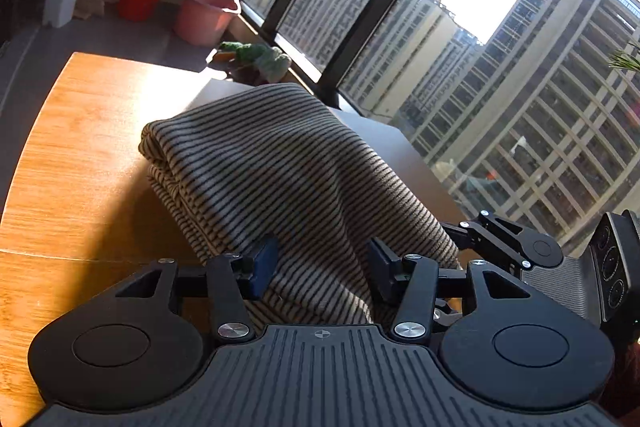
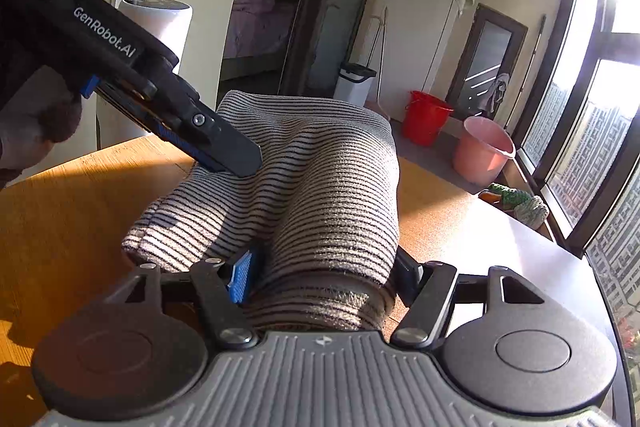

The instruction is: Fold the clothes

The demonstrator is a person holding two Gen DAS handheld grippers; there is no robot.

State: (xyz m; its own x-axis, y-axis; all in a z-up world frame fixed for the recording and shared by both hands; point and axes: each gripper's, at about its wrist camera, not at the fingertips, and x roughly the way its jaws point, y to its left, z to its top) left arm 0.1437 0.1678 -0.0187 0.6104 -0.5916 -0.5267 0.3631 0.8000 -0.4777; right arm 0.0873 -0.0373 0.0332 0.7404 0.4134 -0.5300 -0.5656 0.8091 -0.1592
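A wooden table (image 1: 76, 163) spreads out ahead of and below both sets of fingers, sunlit on the left wrist view's far left. On it lies a striped garment (image 1: 256, 163), folded into a thick bundle whose layered edge shows ahead and to the left of the left fingers; its top layer rises in a hump ahead of them and drapes back down between them.

The left gripper (image 1: 322, 267) has its fingers partly spread, a fold of the striped cloth running through the gap; the blue pad of one finger (image 1: 264, 261) touches the cloth, and the other pad meets the fabric on the opposite side. From the right wrist view the left gripper (image 2: 236, 163) comes in from the upper left, its tips pressed down on the bundle's top.

The right gripper (image 2: 324, 269) also has its fingers held apart, with a thick roll of the same garment filling the space between them; the blue pad (image 2: 242, 275) lies against the roll's side.

Far beyond the fingers stand a pink bucket (image 2: 482, 151) and a red bucket (image 2: 426, 117)
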